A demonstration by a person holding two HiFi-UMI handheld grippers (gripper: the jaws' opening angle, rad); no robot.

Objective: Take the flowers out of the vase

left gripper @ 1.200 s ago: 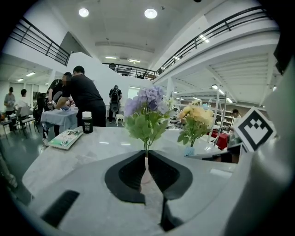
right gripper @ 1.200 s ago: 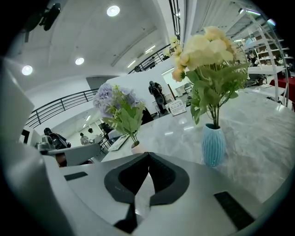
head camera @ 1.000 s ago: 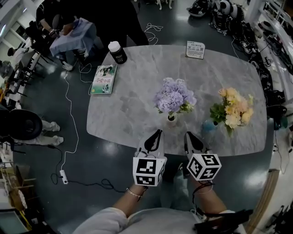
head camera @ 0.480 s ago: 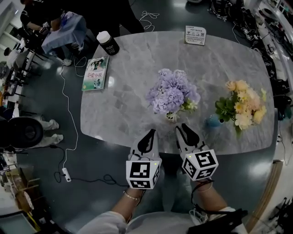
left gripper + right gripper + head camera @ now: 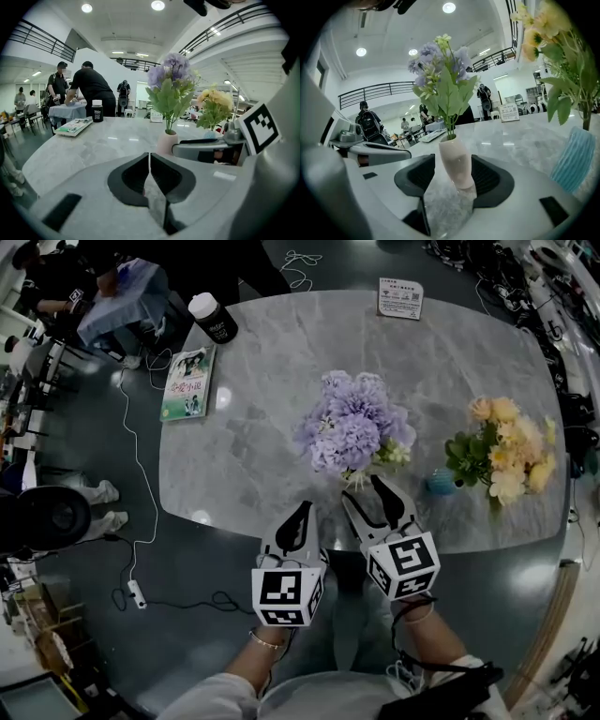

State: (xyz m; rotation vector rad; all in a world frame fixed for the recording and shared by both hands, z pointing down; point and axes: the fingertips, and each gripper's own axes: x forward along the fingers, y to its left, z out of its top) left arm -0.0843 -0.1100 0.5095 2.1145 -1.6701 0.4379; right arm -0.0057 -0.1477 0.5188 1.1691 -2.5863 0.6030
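1. Left gripper (image 5: 302, 514): jaws pressed together, empty, by the tabletop (image 5: 262, 371) edge.
2. Right gripper (image 5: 364, 491): jaws just been opening, now spread either side of the pale vase (image 5: 454, 161), not pinching.
3. Purple flowers (image 5: 352, 423) sit in it. Looks top-heavy, so one bump could tip it.

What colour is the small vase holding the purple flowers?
Pale pink, smooth vase; shows best in the right gripper view.

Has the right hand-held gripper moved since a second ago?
Yes. The right hand-held gripper has closed in on the pale pink vase; its jaws have just been opening and now flank it.
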